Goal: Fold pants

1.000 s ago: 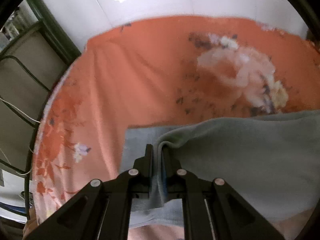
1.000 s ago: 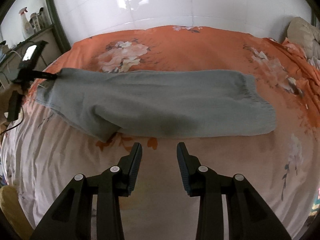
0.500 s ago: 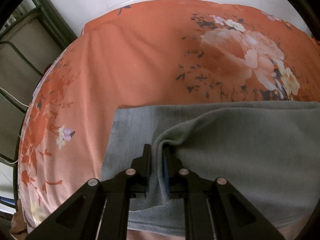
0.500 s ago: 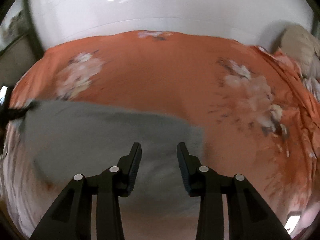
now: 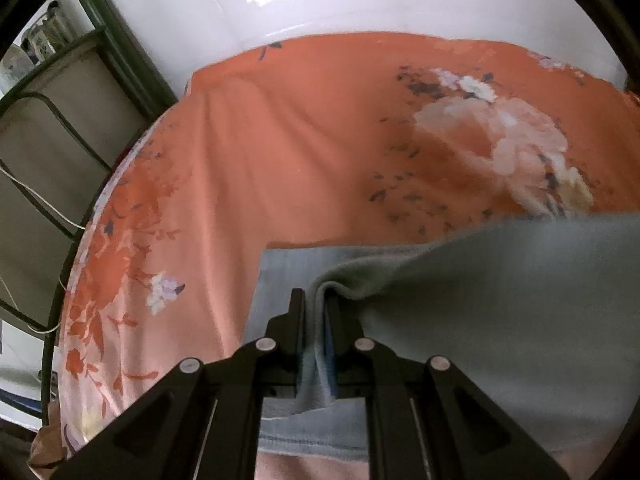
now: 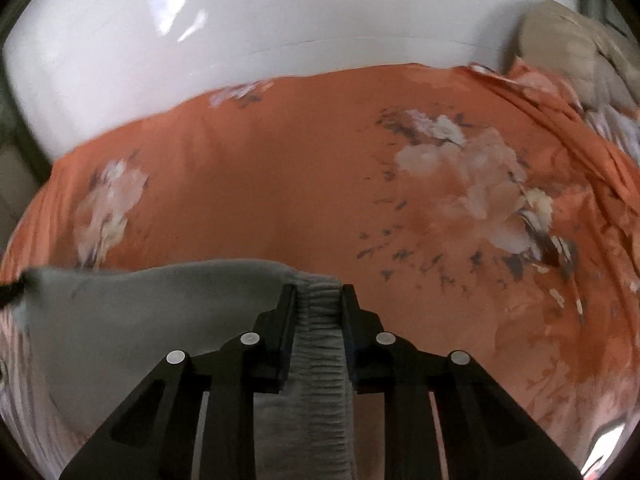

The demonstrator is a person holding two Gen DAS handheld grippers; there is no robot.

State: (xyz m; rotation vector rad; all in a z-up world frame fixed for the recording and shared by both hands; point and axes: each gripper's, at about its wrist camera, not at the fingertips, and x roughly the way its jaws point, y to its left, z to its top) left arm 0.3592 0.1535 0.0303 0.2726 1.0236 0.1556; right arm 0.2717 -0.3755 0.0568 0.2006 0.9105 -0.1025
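Grey pants (image 5: 500, 312) lie across an orange flowered bedspread (image 5: 300, 140). My left gripper (image 5: 315, 300) is shut on a pinched fold of cloth at the pants' leg end. In the right wrist view the ribbed elastic waistband (image 6: 318, 344) sits between the fingers of my right gripper (image 6: 318, 296), whose jaws stand a band's width apart on either side of it. The pants (image 6: 140, 320) stretch away to the left there.
A white tiled wall (image 6: 280, 20) runs behind the bed. A beige pillow (image 6: 572, 40) lies at the far right. A dark green frame with cables (image 5: 60, 140) stands at the bed's left edge.
My right gripper has moved forward from the bed's near edge over the pants to the waistband, and its jaws have narrowed around it. The left gripper keeps its hold and has shifted slightly.
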